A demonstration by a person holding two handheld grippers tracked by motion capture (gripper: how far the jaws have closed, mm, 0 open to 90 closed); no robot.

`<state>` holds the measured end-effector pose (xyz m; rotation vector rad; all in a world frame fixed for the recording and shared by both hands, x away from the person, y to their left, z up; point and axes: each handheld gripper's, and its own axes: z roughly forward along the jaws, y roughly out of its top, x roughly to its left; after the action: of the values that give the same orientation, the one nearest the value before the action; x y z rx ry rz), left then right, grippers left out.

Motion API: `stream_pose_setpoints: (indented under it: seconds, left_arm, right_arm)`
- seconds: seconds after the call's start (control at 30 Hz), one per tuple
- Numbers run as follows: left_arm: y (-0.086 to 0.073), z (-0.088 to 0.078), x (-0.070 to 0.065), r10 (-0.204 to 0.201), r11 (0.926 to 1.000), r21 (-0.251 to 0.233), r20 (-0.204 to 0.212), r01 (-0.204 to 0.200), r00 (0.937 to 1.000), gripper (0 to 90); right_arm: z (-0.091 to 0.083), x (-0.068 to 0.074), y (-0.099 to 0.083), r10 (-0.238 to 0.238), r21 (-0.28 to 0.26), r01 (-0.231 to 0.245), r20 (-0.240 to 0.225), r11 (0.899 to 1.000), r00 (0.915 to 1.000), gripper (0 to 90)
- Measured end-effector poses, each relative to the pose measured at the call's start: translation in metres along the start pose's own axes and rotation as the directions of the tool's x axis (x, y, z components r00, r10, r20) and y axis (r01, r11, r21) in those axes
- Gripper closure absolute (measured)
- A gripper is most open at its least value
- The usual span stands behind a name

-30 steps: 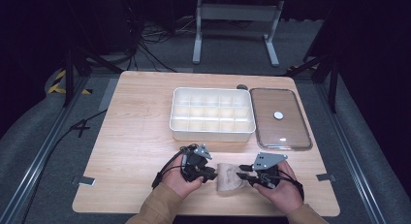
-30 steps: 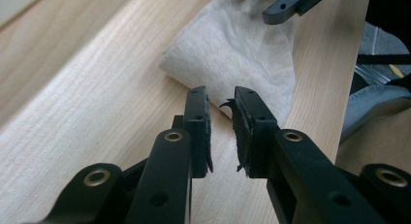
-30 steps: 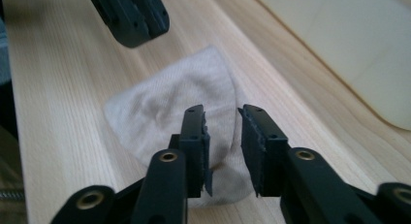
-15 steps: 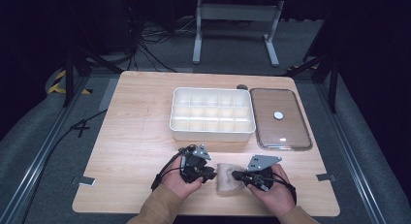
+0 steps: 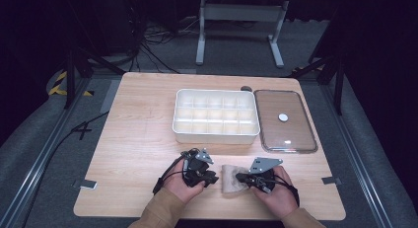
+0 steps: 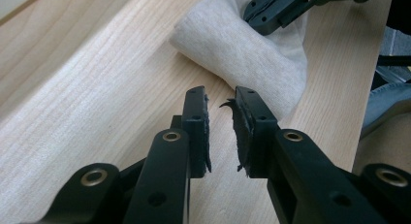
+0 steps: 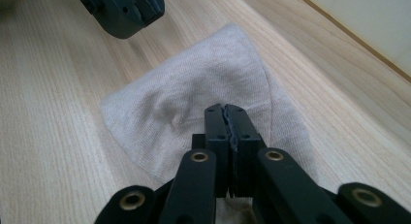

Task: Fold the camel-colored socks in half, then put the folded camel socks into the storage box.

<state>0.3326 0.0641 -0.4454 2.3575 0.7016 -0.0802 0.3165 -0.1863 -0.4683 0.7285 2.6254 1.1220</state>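
A small beige cloth (image 5: 229,180) lies bunched on the wooden table (image 5: 143,119) near its front edge, between the two hand-held grippers. My right gripper (image 5: 240,177) lies over the cloth's right side. In the right gripper view its jaws (image 7: 226,108) are pressed together, with a pucker of the cloth (image 7: 194,88) at the tips. My left gripper (image 5: 213,179) is just left of the cloth. In the left gripper view it (image 6: 220,95) stands slightly open with bare wood between its pads. There the cloth (image 6: 242,49) sits just beyond its tips, apart from them.
A white tray (image 5: 216,135) divided into several empty compartments stands at the table's middle. Its clear lid (image 5: 286,136) with a white knob lies flat to the right. The table's front edge runs close behind both hands.
My right gripper has moved left onto the cloth and its jaws are together on it. The cloth looks more bunched. The left gripper has barely moved.
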Motion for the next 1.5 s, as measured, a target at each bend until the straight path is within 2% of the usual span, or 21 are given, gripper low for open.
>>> stream_pose_setpoints:
  seconds: [0.4, 0.73, 0.9, 1.03, 1.17, 1.33, 1.5]
  left_arm:
    - [-0.001, 0.005, 0.0, -0.002, 0.9999, 0.011, 0.0, 0.002, 1.0, 75.1]
    - [-0.002, 0.013, -0.001, 0.015, 0.9977, 0.066, 0.015, -0.016, 0.9998, 74.6]
    - [-0.002, 0.017, -0.003, 0.029, 0.9967, 0.074, 0.041, -0.032, 0.9987, 73.5]
    - [-0.001, 0.02, -0.002, 0.032, 0.9953, 0.09, 0.042, -0.036, 0.9986, 73.6]
    - [0.0, 0.021, -0.004, 0.037, 0.9956, 0.085, 0.047, -0.04, 0.9982, 72.9]
    - [0.004, 0.021, -0.006, 0.05, 0.9971, 0.055, 0.062, -0.053, 0.9968, 71.9]
    - [0.012, 0.019, -0.01, 0.103, 0.9945, 0.013, 0.058, -0.104, 0.993, 70.2]
  right_arm:
    - [0.001, 0.001, 0.0, -0.006, 0.005, 0.006, -0.006, 1.0, 1.0, 89.1]
    - [0.003, 0.004, 0.001, -0.021, -0.004, 0.021, -0.023, 1.0, 0.9995, 89.0]
    - [0.005, 0.005, 0.002, -0.025, -0.009, 0.025, -0.032, 1.0, 0.9992, 88.9]
    - [0.006, 0.006, 0.002, -0.02, -0.014, 0.02, -0.044, 1.0, 0.9988, 89.0]
    - [0.007, 0.007, 0.003, -0.024, -0.012, 0.023, -0.046, 1.0, 0.9987, 88.9]
    - [0.007, 0.007, 0.002, -0.025, -0.017, 0.025, -0.044, 1.0, 0.9987, 88.9]
    - [0.007, 0.008, 0.001, -0.031, -0.022, 0.03, -0.037, 0.999, 0.9988, 88.9]
